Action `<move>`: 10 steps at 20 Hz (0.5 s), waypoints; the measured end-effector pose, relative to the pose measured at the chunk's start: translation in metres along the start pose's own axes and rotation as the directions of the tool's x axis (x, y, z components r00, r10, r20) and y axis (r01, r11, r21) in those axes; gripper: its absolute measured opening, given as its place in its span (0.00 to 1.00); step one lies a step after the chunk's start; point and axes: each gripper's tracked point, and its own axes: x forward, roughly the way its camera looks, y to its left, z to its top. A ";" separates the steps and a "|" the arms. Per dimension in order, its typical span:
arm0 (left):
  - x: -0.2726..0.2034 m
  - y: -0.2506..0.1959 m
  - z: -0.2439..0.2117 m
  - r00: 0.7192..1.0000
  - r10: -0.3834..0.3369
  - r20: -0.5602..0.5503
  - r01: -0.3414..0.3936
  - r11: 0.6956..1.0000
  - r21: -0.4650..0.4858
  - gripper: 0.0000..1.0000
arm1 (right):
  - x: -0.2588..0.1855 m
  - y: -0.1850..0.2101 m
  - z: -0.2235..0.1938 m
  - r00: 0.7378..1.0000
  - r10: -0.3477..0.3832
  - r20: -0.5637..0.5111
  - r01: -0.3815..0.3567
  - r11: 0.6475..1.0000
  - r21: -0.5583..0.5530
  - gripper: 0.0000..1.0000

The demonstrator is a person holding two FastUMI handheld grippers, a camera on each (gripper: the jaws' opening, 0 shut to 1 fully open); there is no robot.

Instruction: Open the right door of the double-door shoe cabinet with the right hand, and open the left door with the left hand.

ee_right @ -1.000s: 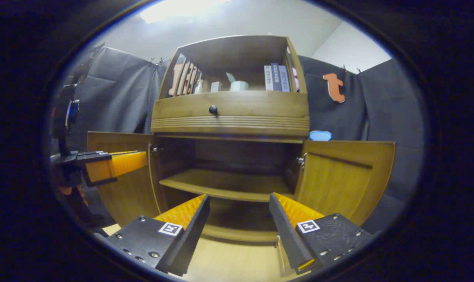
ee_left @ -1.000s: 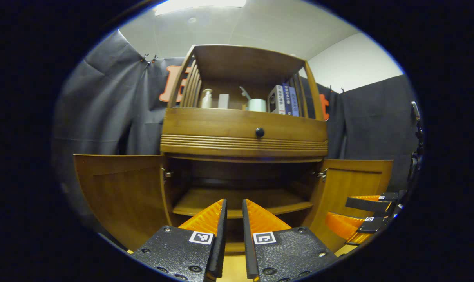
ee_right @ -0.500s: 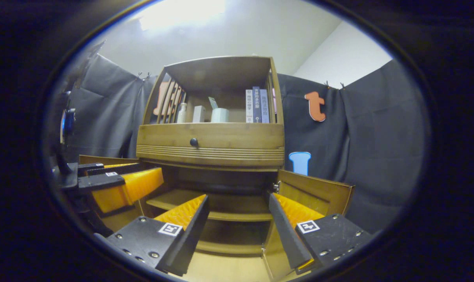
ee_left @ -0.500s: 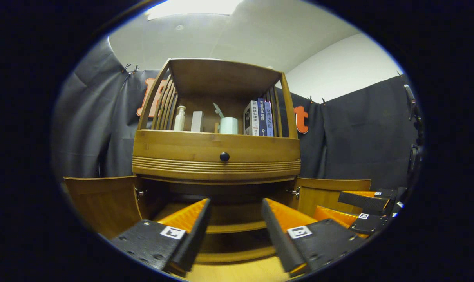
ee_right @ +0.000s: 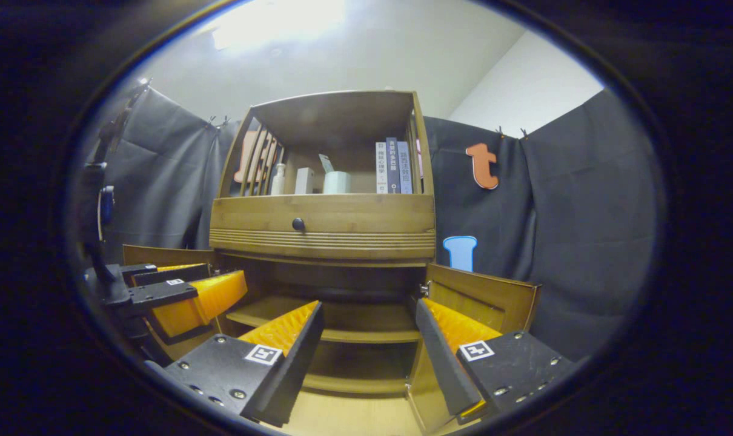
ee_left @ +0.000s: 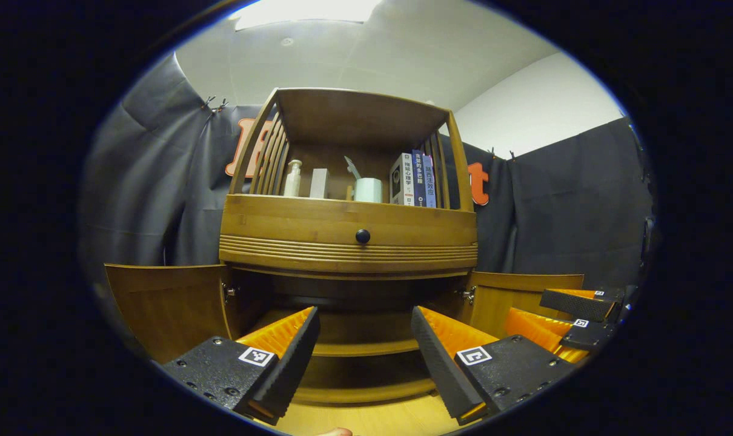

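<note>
Shoe cabinet (ee_left: 348, 242): both doors swung open.
Left door (ee_left: 166, 303) stands out at the cabinet's left side, right door (ee_right: 481, 297) at its right; left gripper (ee_left: 363, 348) and right gripper (ee_right: 369, 345) face the cabinet's open lower shelf (ee_right: 324, 324), jaws spread apart, gripping nothing; drawer knob (ee_left: 362, 236) above the opening.

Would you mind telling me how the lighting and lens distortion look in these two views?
Left gripper view: the ceiling light is bright, the drawer front bows outward from fisheye, and the cabinet interior sits in deep shadow. Right gripper view: glare washes out the ceiling, and the dim lower shelf is still readable.
</note>
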 end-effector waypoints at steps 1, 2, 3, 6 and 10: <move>-0.001 0.002 -0.001 1.000 0.004 -0.002 -0.004 1.000 -0.002 0.94 | 0.000 0.000 0.000 1.000 -0.001 0.000 0.001 1.000 0.002 0.91; -0.002 0.003 -0.001 1.000 0.009 -0.001 -0.009 1.000 -0.006 0.92 | 0.000 0.000 0.000 1.000 -0.001 0.001 0.001 1.000 0.003 0.91; -0.002 0.005 -0.001 1.000 0.011 0.000 -0.011 1.000 -0.011 0.95 | 0.000 0.000 0.000 1.000 0.000 0.002 0.000 1.000 0.001 0.91; -0.003 0.008 0.001 1.000 0.017 0.006 -0.017 1.000 -0.020 0.92 | 0.000 0.001 0.001 1.000 0.005 0.006 -0.005 1.000 -0.005 0.87; -0.004 0.014 0.001 1.000 0.024 0.009 -0.023 0.999 -0.023 0.92 | -0.001 0.002 0.002 1.000 0.018 0.009 -0.018 1.000 -0.009 0.87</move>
